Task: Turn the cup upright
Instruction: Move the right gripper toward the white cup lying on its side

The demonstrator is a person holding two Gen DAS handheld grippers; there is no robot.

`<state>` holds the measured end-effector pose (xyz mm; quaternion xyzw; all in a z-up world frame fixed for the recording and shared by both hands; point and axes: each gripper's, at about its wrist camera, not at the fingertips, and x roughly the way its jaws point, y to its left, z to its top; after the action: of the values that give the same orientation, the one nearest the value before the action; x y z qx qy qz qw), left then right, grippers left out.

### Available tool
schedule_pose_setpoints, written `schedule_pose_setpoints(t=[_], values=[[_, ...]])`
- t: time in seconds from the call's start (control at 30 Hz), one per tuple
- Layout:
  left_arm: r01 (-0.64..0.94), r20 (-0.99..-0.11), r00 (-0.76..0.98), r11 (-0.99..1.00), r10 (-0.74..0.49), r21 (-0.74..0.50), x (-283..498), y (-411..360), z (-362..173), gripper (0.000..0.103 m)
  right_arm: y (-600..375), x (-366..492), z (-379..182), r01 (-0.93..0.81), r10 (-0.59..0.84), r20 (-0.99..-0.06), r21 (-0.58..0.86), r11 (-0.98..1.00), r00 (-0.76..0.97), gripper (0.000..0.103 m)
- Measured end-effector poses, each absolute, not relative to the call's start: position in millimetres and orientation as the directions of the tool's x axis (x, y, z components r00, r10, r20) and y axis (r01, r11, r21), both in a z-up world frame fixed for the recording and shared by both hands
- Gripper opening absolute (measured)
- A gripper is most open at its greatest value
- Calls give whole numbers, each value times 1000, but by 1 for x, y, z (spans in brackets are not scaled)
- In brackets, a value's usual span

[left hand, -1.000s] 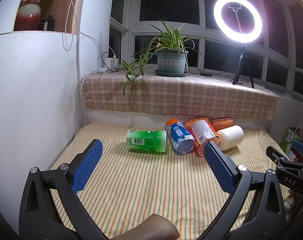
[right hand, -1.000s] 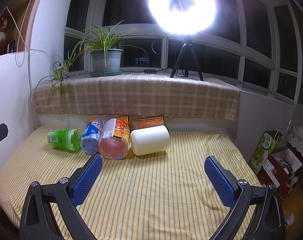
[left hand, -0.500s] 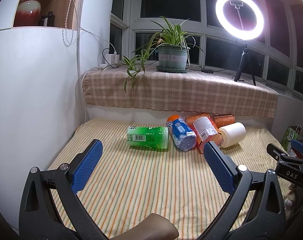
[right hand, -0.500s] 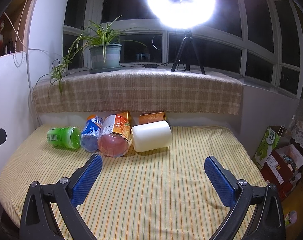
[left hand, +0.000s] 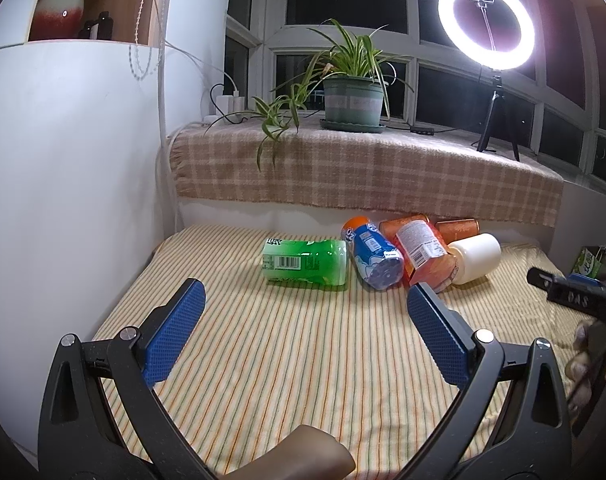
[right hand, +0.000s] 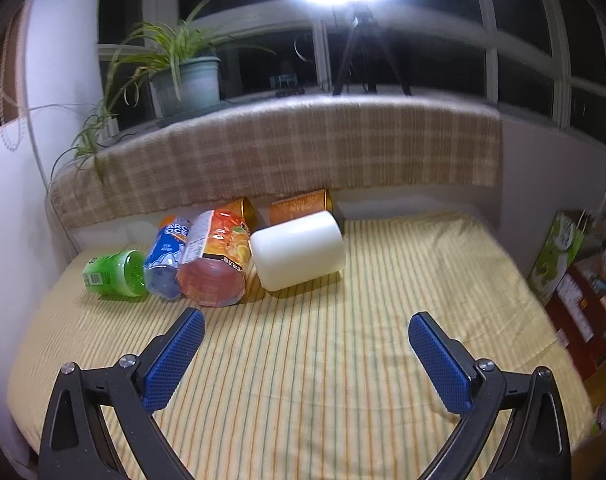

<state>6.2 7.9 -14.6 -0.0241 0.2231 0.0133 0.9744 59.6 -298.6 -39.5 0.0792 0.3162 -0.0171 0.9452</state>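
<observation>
A white cup (right hand: 297, 253) lies on its side on the striped table cloth (right hand: 323, 360), at the right end of a row of toppled containers; it also shows in the left wrist view (left hand: 475, 257). Beside it lie an orange-label bottle (right hand: 217, 258), a blue bottle (right hand: 167, 258) and a green bottle (right hand: 117, 274). My right gripper (right hand: 306, 354) is open and empty, short of the white cup and apart from it. My left gripper (left hand: 306, 330) is open and empty, short of the green bottle (left hand: 306, 265).
Two orange cans (right hand: 301, 206) lie behind the row against a ledge covered by a checked cloth (right hand: 283, 160). A potted plant (left hand: 353, 98) and a ring light (left hand: 487, 26) stand on the ledge. A white wall (left hand: 63, 180) bounds the left. Boxes (right hand: 583, 280) sit past the right edge.
Both grippers stay open. The right gripper has moved closer to the containers and tilted; its view is blurred. The left view has shifted slightly, with the containers a little further off.
</observation>
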Motion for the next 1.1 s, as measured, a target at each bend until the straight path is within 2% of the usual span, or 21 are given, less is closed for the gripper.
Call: schedule_pose_setpoints(t=[0.33, 0.5, 0.8, 1.1], values=[[-61, -451, 892, 997, 39, -36, 3, 21, -20, 102, -322, 126, -64, 208, 140, -705, 384, 900, 695, 103], [-77, -453, 890, 996, 50, -41, 2, 29, -21, 102, -330, 154, -76, 306, 173, -729, 474, 825, 662, 103], [-96, -466, 883, 994, 62, -49, 1, 40, -24, 102, -339, 195, -93, 468, 171, -764, 538, 702, 622, 103], [-113, -472, 879, 992, 76, -51, 2, 47, -25, 102, -337, 227, -107, 537, 203, -774, 578, 614, 600, 103]])
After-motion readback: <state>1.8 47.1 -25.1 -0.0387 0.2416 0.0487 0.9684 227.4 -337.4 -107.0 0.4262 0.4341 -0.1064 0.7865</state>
